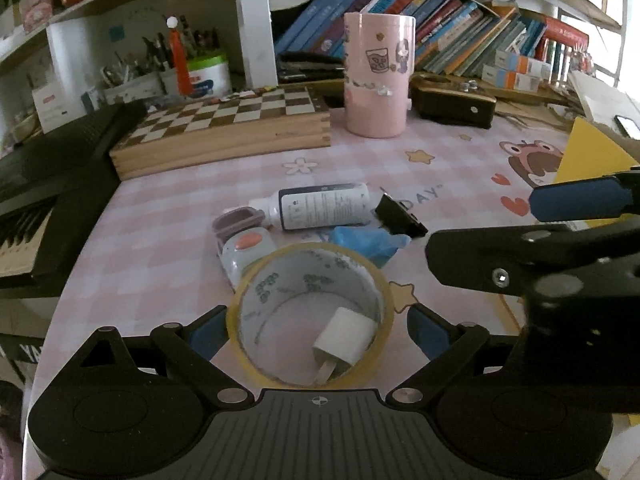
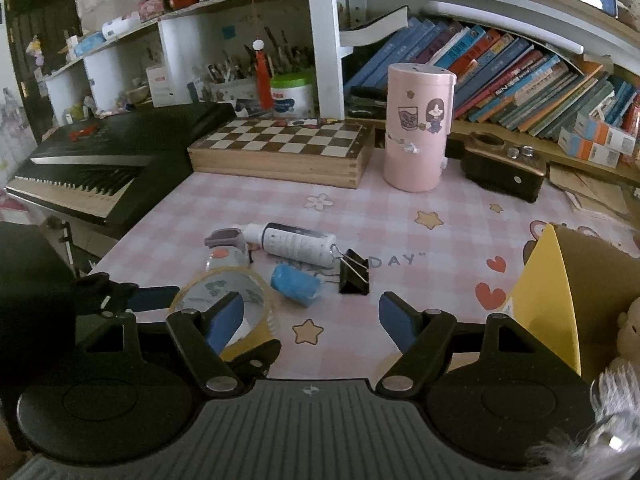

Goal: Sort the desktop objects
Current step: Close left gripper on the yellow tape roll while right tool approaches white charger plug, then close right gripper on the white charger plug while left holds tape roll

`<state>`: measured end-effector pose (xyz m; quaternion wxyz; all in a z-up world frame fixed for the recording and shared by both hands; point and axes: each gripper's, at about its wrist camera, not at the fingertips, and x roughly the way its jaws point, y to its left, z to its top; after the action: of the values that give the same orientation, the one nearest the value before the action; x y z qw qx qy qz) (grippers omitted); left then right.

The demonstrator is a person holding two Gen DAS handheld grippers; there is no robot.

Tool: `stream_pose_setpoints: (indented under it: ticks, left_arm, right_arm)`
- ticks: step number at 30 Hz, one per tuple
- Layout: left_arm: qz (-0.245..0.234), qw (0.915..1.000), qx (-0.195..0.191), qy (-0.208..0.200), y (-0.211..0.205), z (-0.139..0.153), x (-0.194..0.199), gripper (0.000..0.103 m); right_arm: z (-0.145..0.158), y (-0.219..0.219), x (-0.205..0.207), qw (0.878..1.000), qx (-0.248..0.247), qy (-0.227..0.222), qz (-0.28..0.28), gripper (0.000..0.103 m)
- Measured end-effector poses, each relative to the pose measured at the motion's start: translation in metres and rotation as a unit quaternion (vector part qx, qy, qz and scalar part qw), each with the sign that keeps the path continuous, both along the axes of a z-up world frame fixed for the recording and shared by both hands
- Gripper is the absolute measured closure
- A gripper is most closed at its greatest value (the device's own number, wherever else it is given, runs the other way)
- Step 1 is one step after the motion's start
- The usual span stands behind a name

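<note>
Between your left gripper's (image 1: 318,332) spread fingers (image 1: 206,334) stands the tape roll (image 1: 310,314), upright on its edge ring with a small white charger plug (image 1: 346,340) lying inside it. Whether the blue pads touch the roll's wall, you cannot tell from the left wrist view; they flank it closely at 9 and 3 o'clock. Your right gripper (image 2: 312,320) also has its fingers (image 2: 226,318) spread, with nothing between them but bare pink checked surface (image 2: 400,232); the tape roll sits just past its left finger at 10 o'clock.

Just beyond the roll, at 11 o'clock in the left wrist view, lies a grey flip-top case with an orange spot (image 1: 246,246), touching the roll's far side. At 1 o'clock, a crumpled blue roll (image 1: 370,242) lies beside a black binder clip (image 1: 398,216). Behind these, a white bottle with a dark label (image 1: 320,208) lies on its side, its cap pointing to 9 o'clock, near the case.

Off at 3 o'clock, a yellow cardboard box (image 2: 548,300) stands open by your right gripper.

Farther back at 12 o'clock, a pink cylinder with stickers (image 1: 378,76) stands upright, with a wooden chessboard box (image 1: 224,128) at 11 o'clock and a black keyboard (image 1: 44,184) at 9 o'clock. Books fill the shelf (image 1: 460,24) behind.
</note>
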<state>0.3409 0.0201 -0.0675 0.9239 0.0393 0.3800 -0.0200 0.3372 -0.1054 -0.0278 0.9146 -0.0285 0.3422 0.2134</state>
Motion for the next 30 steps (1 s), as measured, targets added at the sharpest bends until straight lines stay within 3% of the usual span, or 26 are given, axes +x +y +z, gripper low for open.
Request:
stream_pose_setpoints:
  ticks: [2, 5, 10, 14, 20, 24, 30]
  left_arm:
    - [0.004, 1.0, 0.004, 0.002, 0.001, -0.002, 0.001, 0.017]
    - [0.003, 0.9999, -0.01, 0.012, 0.006, 0.003, -0.001, 0.018]
    - [0.014, 0.9992, -0.031, -0.02, 0.022, 0.028, -0.027, 0.018]
    - [0.039, 0.9977, -0.052, -0.017, 0.044, 0.043, -0.053, 0.018]
    - [0.096, 0.9941, -0.05, -0.009, 0.068, 0.045, -0.072, 0.018]
    - [0.12, 0.9918, -0.044, -0.014, 0.076, 0.048, -0.077, 0.018]
    - [0.127, 0.9913, -0.028, -0.019, 0.078, 0.049, -0.083, 0.018]
  right_arm:
    - [-0.001, 0.0, 0.0, 1.0, -0.002, 0.002, -0.002, 0.029]
    - [-0.003, -0.001, 0.0, 1.0, -0.002, 0.005, -0.004, 0.029]
    - [-0.003, -0.003, 0.001, 1.0, 0.003, 0.004, -0.015, 0.029]
    - [-0.007, 0.0, 0.005, 1.0, 0.004, 0.015, -0.01, 0.029]
    - [-0.028, 0.027, 0.012, 0.997, -0.023, 0.055, 0.058, 0.03]
    - [-0.04, 0.048, 0.009, 0.991, -0.044, 0.056, 0.115, 0.033]
    - [-0.053, 0.063, 0.017, 0.983, -0.072, 0.062, 0.155, 0.046]
